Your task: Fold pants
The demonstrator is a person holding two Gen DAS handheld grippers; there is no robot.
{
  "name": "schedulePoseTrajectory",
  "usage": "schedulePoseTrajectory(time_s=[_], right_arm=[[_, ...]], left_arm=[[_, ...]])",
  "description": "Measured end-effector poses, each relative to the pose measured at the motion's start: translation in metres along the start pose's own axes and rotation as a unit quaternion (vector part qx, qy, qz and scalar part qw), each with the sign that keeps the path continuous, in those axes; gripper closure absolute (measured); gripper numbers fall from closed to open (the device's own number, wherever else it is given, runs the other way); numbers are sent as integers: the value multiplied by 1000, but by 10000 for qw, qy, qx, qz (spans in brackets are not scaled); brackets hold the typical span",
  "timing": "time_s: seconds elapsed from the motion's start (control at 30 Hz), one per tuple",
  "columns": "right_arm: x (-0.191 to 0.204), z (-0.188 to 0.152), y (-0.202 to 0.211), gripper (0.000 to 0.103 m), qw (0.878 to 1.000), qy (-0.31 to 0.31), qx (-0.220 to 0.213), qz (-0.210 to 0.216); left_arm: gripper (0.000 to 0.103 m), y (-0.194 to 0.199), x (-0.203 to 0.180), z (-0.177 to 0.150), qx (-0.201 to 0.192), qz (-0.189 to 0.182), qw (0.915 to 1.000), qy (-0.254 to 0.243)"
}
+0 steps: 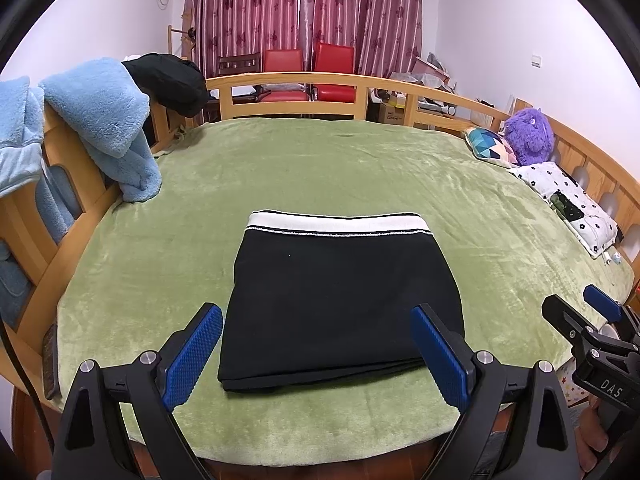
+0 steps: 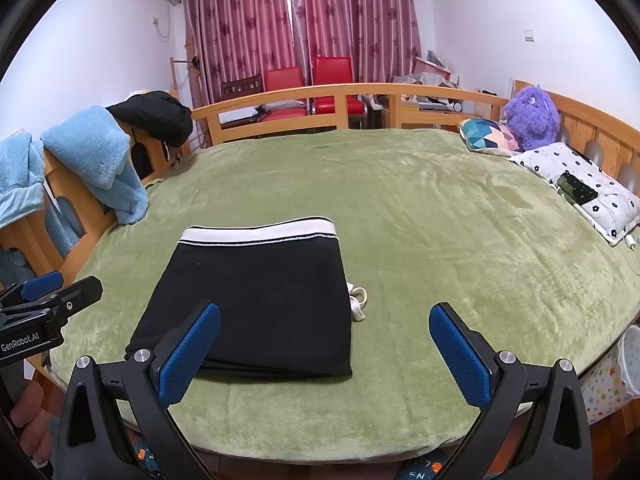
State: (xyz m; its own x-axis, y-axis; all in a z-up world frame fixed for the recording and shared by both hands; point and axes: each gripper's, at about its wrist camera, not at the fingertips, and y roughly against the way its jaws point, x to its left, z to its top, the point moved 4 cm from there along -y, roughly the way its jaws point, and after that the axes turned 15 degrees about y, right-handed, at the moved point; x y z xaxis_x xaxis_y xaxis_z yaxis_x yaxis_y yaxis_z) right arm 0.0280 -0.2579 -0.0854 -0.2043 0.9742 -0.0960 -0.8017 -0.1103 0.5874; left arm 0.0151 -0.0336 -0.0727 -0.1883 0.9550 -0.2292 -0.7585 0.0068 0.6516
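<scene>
Black pants [image 1: 340, 300] with a white waistband lie folded into a flat rectangle on the green bed blanket [image 1: 360, 168], waistband at the far side. They also show in the right wrist view [image 2: 256, 304], with a white drawstring [image 2: 357, 300] sticking out at their right edge. My left gripper [image 1: 316, 344] is open and empty, held over the near edge of the pants. My right gripper [image 2: 324, 344] is open and empty, above the near right corner of the pants; it shows at the right in the left wrist view [image 1: 580, 320].
Wooden bed rails [image 1: 288, 80] run around the bed. Light blue fleece [image 1: 100, 120] and a black garment [image 1: 168, 80] hang over the left rail. A patterned cushion [image 2: 486, 136], a purple plush toy [image 2: 530, 116] and a floral pillow [image 2: 580, 184] lie at the right. Red chairs [image 2: 304, 80] stand behind.
</scene>
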Motion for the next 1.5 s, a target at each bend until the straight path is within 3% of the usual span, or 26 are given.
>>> schedulePoseTrajectory(time_s=[1.5], right_arm=[[4,8,7,0,9999,128,-42,-65]], left_arm=[[8,18,-12,-8,-87,2,9999,144]])
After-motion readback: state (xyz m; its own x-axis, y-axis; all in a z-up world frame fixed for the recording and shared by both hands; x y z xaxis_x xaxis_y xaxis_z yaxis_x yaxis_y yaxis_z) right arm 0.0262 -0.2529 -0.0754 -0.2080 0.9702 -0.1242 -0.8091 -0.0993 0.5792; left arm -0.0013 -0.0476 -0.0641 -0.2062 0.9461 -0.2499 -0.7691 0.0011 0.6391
